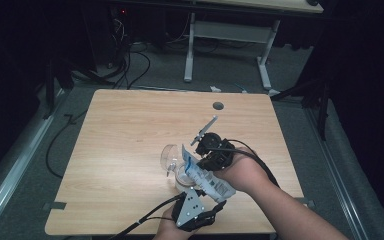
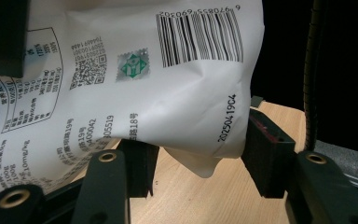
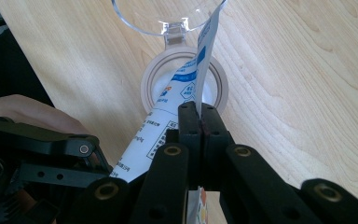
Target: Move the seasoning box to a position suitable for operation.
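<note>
While the right gripper (image 3: 199, 114) pinches the bag (image 1: 207, 177) over the jar (image 3: 184, 84) and the left gripper (image 2: 198, 163) sits loose around its bottom, one wobble spills powder onto the table (image 1: 130, 125).

This looks like a lab or recording room rather than a home. A bare wooden worktop (image 1: 130, 150) stands on grey carpet (image 1: 230, 70), ringed by black curtains (image 1: 370, 100). Loose cables (image 1: 130, 65) trail across the floor, and a second desk's white metal legs (image 1: 190, 50) stand behind.
</note>
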